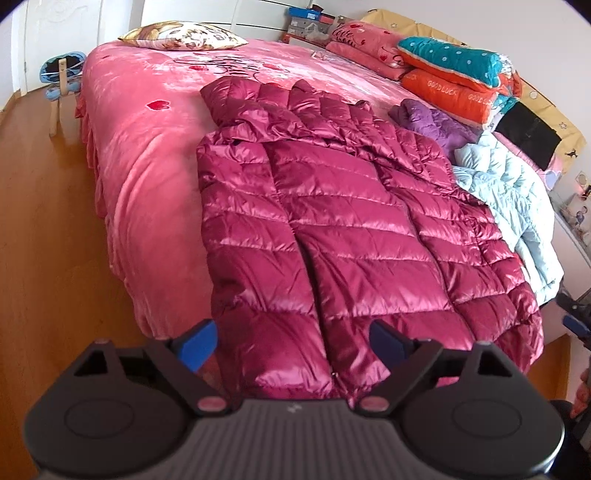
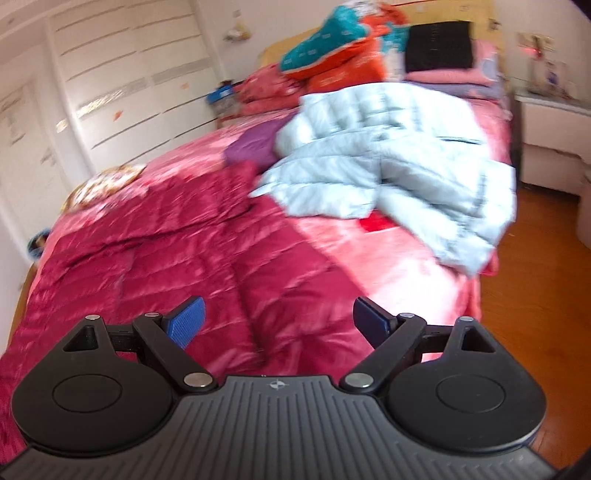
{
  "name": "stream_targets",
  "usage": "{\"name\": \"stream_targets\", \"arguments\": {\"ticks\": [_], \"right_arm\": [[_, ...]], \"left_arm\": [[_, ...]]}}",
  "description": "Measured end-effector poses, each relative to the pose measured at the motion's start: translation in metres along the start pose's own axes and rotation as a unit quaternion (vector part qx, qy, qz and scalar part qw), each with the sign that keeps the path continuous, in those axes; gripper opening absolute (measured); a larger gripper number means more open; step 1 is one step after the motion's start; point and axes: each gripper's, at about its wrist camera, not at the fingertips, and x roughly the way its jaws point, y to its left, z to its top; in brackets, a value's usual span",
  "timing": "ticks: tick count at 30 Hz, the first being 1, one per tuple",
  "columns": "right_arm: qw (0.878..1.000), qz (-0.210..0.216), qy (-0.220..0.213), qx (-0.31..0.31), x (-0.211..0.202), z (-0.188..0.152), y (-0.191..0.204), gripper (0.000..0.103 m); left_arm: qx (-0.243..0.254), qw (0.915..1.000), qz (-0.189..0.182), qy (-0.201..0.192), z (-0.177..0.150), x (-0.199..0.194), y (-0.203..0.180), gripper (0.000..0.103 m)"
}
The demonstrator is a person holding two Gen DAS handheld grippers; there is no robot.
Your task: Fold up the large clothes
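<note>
A shiny magenta quilted down jacket [image 1: 332,229] lies spread flat on the pink bed cover [image 1: 147,147], hem toward me, hood at the far end. My left gripper [image 1: 291,341] hangs open just above the hem, nothing between its blue pads. In the right wrist view the same jacket [image 2: 177,266] fills the lower left, blurred. My right gripper [image 2: 277,321] is open above the jacket's right edge and holds nothing. A pale blue down jacket [image 2: 388,173] lies crumpled to the right, and a purple garment [image 1: 432,122] lies beyond it.
Folded quilts in orange and teal [image 1: 458,74] and pink pillows [image 1: 369,48] are stacked at the headboard. A patterned pillow [image 1: 184,35] lies at the far left corner. Wooden floor [image 1: 48,221] runs along the bed; a small stool [image 1: 59,81] stands at the far end. A white nightstand [image 2: 554,140] is at the right.
</note>
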Motion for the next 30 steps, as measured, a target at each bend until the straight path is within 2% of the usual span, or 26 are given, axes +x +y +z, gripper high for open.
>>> {"name": "stream_targets", "arguments": {"ticks": [4, 7, 15, 19, 21, 25, 27, 30], "right_arm": [[0.997, -0.038, 0.008, 0.067, 0.001, 0.001, -0.029, 0.103], [0.994, -0.044, 0.026, 0.097, 0.010, 0.001, -0.042, 0.103], [0.996, -0.026, 0.060, 0.052, 0.036, 0.003, -0.033, 0.103], [0.996, -0.040, 0.074, 0.044, 0.054, 0.006, -0.032, 0.103], [0.994, -0.035, 0.090, 0.055, 0.062, 0.006, -0.039, 0.103], [0.991, 0.002, 0.116, 0.066, 0.072, 0.005, -0.047, 0.103], [0.988, 0.022, 0.138, 0.063, 0.079, 0.004, -0.046, 0.103], [0.986, 0.030, 0.156, 0.045, 0.087, 0.002, -0.038, 0.103]], "left_arm": [[0.007, 0.9999, 0.011, 0.001, -0.001, 0.001, -0.003, 0.091], [0.013, 0.9998, 0.016, 0.002, -0.003, 0.002, -0.004, 0.092], [0.012, 0.9992, 0.024, 0.030, -0.001, 0.021, 0.000, 0.093], [0.010, 0.9990, 0.025, 0.037, 0.001, 0.030, 0.001, 0.093], [0.008, 0.9988, 0.024, 0.043, 0.002, 0.035, 0.001, 0.093], [0.001, 0.9982, 0.020, 0.056, 0.002, 0.045, 0.002, 0.093], [-0.005, 0.9979, 0.020, 0.061, 0.002, 0.048, 0.005, 0.093], [-0.016, 0.9972, 0.017, 0.072, 0.001, 0.053, 0.008, 0.095]]}}
